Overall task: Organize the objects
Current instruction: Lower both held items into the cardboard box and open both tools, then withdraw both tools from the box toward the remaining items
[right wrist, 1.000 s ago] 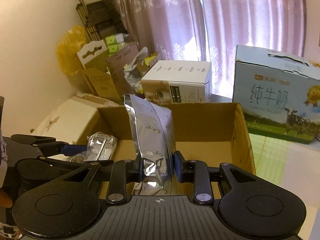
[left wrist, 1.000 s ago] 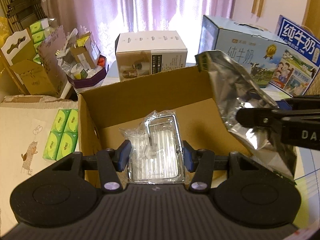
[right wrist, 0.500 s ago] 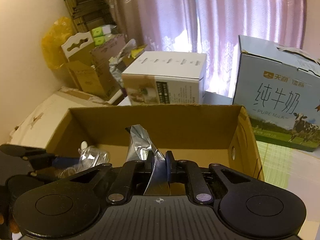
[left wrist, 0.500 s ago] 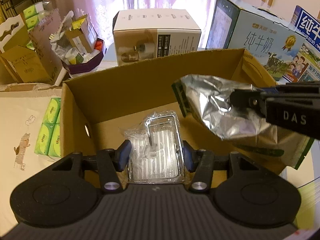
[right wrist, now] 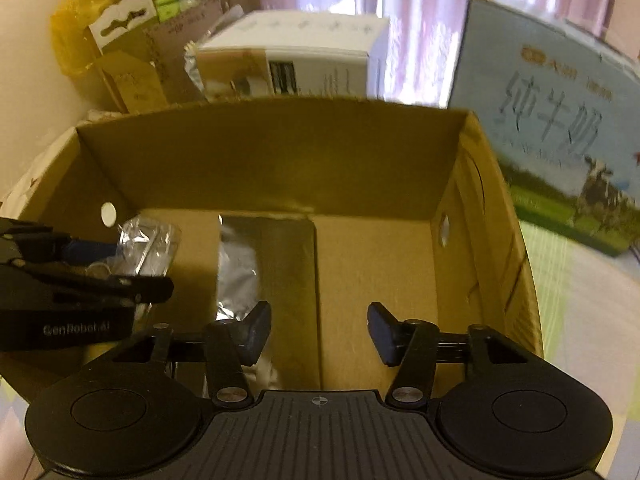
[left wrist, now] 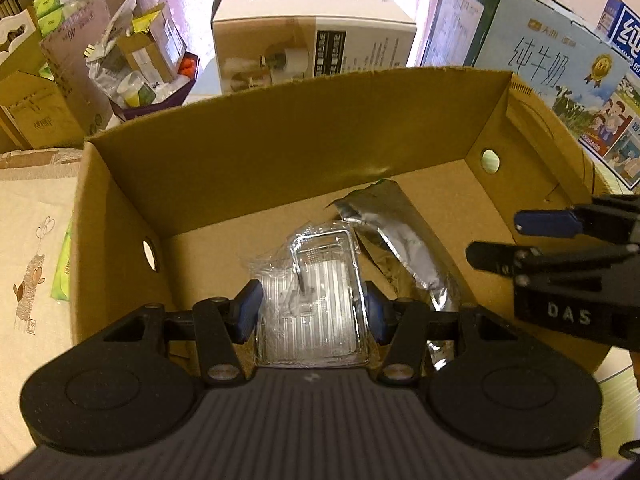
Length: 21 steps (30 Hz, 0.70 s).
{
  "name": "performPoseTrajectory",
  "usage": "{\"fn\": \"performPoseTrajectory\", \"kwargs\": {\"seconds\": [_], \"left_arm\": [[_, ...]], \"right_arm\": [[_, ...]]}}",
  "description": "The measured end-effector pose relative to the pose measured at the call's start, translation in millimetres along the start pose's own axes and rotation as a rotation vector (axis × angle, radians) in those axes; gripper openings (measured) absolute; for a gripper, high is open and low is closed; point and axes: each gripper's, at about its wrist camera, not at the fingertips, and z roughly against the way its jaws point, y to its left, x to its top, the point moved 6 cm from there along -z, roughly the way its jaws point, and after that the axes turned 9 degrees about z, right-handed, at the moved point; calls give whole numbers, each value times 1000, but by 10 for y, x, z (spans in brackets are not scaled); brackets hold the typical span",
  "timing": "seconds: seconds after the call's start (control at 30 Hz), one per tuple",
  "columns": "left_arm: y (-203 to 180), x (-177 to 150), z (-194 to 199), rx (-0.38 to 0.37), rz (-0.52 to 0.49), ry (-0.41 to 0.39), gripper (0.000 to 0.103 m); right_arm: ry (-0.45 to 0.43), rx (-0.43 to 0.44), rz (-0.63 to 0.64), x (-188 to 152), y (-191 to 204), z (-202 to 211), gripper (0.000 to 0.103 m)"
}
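An open cardboard box fills both views. My left gripper is shut on a clear plastic packet and holds it low inside the box. A silver foil pouch lies on the box floor, just right of the packet. My right gripper is over the box floor with its jaws opening; nothing is between them, and the pouch lies below its left finger. In the left wrist view the right gripper reaches in from the right. In the right wrist view the left gripper shows at the left, holding the packet.
Behind the box stand a white carton and a blue milk carton. Smaller boxes with clutter crowd the back left. A cream cloth with a cartoon print lies to the left.
The right gripper has let go of the foil pouch, which now lies on the box floor. Both grippers have sunk lower into the box. The left still holds the packet.
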Motion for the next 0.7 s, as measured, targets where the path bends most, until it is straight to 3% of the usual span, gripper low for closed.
{"fn": "performPoseTrajectory", "kwargs": {"seconds": [0.17,0.23,0.33,0.7], "left_arm": [[-11,11,-43,0,0,13,49],[-20,28,-30,7,-4,7,68],[-29,47,-1,15,-7,-7,77],[-65,-27,156,27,-9,-8,80]], "right_arm": [[7,2,6,-53,-41,62,53],[4,3,11,-64,-43,97,54],[0,11,18,-79,-37,150,55],[-35,21,63,-104,88,388,57]]}}
